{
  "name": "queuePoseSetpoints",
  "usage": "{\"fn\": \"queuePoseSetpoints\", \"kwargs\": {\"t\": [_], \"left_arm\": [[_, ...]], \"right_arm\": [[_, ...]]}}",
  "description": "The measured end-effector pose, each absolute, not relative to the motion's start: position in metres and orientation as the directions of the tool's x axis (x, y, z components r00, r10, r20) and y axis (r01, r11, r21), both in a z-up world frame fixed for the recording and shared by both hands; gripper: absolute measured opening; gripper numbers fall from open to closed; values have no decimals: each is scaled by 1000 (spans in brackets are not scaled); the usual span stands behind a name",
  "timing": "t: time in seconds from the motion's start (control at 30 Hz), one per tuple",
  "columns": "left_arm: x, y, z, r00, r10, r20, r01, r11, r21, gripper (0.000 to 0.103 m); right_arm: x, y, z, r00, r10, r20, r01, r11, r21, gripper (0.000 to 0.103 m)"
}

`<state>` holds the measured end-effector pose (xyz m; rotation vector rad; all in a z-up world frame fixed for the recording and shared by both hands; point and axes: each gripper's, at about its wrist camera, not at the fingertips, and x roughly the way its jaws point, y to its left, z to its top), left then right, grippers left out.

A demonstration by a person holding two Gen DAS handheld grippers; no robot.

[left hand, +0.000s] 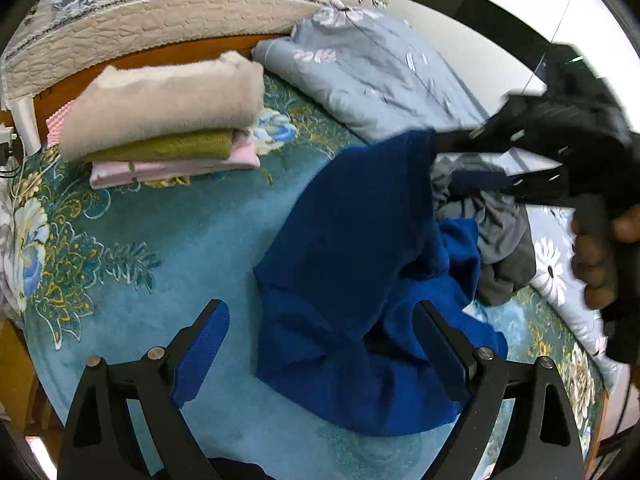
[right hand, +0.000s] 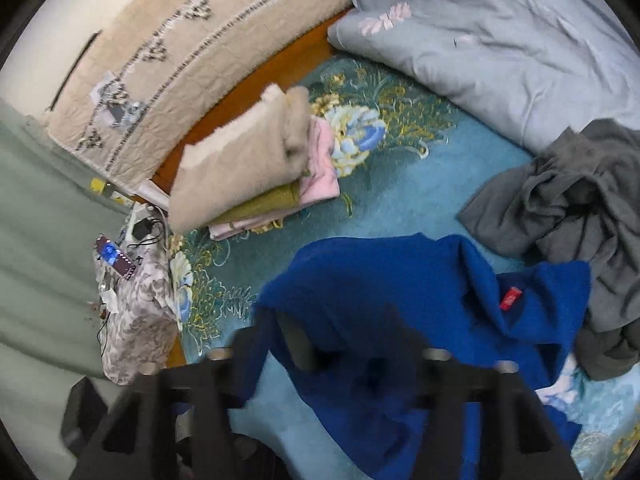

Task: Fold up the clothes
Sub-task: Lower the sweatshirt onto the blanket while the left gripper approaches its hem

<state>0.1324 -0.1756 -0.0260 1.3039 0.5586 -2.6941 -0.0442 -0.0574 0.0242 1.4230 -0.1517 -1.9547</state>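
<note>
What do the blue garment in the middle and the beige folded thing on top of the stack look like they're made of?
Blue garment: probably fleece or a brushed knit; its surface looks matte, fuzzy and thick, with soft rounded folds.
Beige folded piece: apparently plush or faux-fur fabric; it has a fluffy nap, hazy edges and a paler fuzzy strip along one side.

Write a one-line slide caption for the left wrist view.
Open left gripper over a rumpled blue sweater on a floral bedspread, folded clothes stack behind.
</note>
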Motion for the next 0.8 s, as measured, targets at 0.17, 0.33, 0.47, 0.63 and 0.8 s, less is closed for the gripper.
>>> {"fn": "queuePoseSetpoints", "kwargs": {"t": [0.17,0.33,0.47,0.63,0.8], "left_arm": [[121,-153,-33,-598,53,-800,196,-958,-211,93],[109,-134,-51,-537,45,-842,175,-971,-164,93],[95,-122,-69,-480,-7,-877,192,-977,-98,93],[76,-120,-87,-423,-88,-902,250,-968,-23,92],[68,-131,-97,-379,-151,-913,315,-949,26,77]], "right_arm": [[-38,-4,26,-261,-600,-756,404,-779,479,60],[-15,31,-19,-272,-547,-792,383,-816,432,62],[3,42,-50,-299,-547,-782,363,-823,437,70],[1,27,-73,-302,-475,-826,373,-857,356,70],[-11,8,-85,-313,-424,-850,383,-875,296,70]]}}
